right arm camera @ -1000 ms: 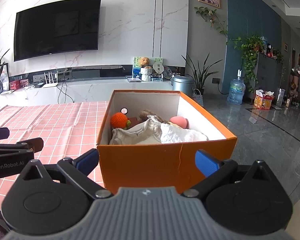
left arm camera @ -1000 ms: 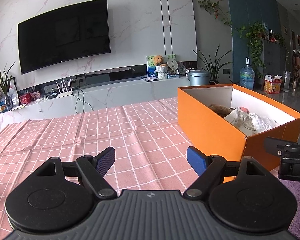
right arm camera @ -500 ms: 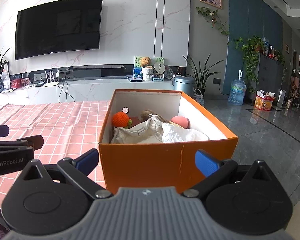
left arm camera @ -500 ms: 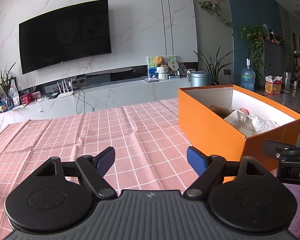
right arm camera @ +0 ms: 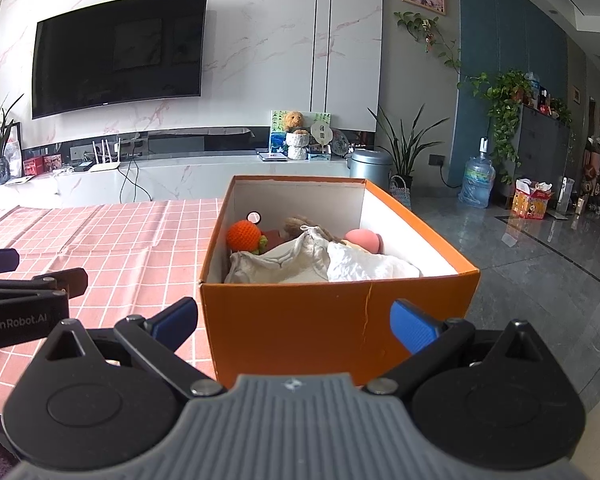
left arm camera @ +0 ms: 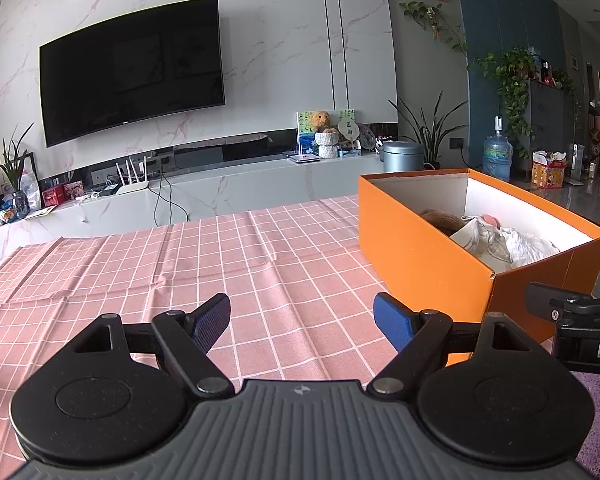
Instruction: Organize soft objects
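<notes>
An orange box (right arm camera: pixel 300 320) stands at the right end of the pink checked tablecloth (left arm camera: pixel 220 264); it also shows in the left wrist view (left arm camera: pixel 420 256). It holds an orange crocheted ball (right arm camera: pixel 244 236), a brown plush (right arm camera: pixel 300 224), a pink soft toy (right arm camera: pixel 364 240) and crumpled white cloths (right arm camera: pixel 320 264). My right gripper (right arm camera: pixel 296 320) is open and empty, just in front of the box's near wall. My left gripper (left arm camera: pixel 302 316) is open and empty above the cloth, left of the box.
A white TV console (left arm camera: pixel 180 196) with a router, cables and ornaments runs behind the table under a wall TV (left arm camera: pixel 132 68). A grey bin (right arm camera: pixel 370 164), plants and a water bottle (right arm camera: pixel 476 180) stand on the tiled floor to the right.
Both views have drifted very slightly; the grippers stay open and nothing in the box has moved.
</notes>
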